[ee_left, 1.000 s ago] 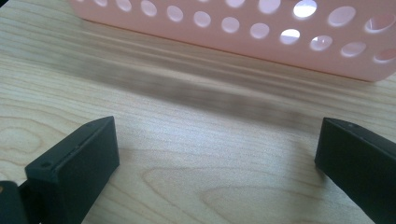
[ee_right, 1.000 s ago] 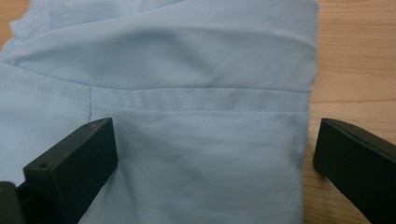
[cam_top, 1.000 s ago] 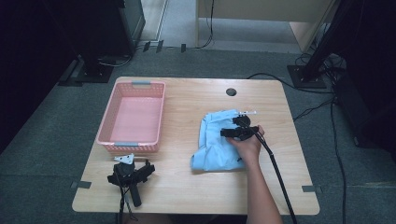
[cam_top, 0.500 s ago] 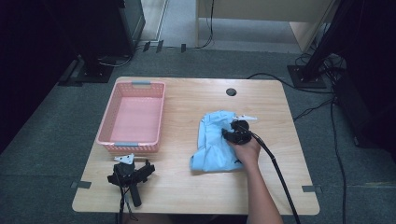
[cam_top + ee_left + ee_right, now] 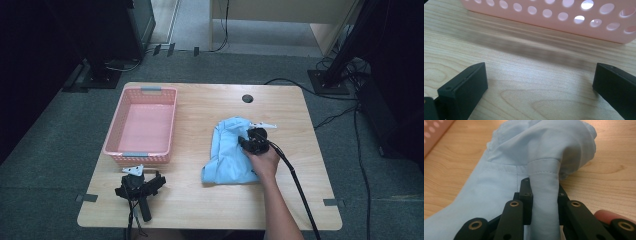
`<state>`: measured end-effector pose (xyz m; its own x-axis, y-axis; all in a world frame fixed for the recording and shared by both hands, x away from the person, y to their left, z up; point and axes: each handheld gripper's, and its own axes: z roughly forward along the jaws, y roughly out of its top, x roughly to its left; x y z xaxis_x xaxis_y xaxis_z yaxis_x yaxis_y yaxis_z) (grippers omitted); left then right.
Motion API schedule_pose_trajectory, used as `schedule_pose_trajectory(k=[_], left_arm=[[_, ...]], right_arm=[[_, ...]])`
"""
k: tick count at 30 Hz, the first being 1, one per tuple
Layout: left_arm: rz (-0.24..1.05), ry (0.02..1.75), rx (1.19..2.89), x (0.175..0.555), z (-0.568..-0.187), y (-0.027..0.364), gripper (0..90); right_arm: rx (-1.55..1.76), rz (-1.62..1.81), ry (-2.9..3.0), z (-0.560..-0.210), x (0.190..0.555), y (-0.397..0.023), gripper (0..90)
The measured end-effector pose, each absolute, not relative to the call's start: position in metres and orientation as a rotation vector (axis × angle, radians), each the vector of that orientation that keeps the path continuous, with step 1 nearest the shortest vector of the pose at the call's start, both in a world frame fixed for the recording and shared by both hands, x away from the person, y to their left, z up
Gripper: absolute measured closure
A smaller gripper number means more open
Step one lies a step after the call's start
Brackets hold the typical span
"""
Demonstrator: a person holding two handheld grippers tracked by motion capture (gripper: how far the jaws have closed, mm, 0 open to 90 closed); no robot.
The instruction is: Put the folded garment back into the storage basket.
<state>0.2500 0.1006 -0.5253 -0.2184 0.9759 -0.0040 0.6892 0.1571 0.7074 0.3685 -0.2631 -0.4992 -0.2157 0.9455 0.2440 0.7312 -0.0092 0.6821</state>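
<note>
A crumpled light blue shirt lies on the wooden table, right of the middle. My right gripper, held by a hand, rests on the shirt's right edge. In the right gripper view its jaws have just been closing and now pinch a stitched fold of the blue shirt between the pads. My left gripper lies unheld on the table near the front left. Its jaws stand wide apart over bare wood and face the pink basket.
The pink perforated basket stands at the table's left, just beyond the left gripper. A black cable trails from the right gripper toward the front edge. A round cable hole sits near the table's far edge.
The right gripper has shifted slightly on the shirt's right edge, and the cloth there has bunched up. The left gripper has not moved.
</note>
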Motion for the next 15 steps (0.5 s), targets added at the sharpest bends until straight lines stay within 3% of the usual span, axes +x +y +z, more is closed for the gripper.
schedule_pose_trajectory(k=[15], left_arm=[[0.815,1.974,1.579,0.250,-0.525,0.101,0.0]], right_arm=[[1.702,1.298,1.917,-0.450,0.356,-0.246,77.7]])
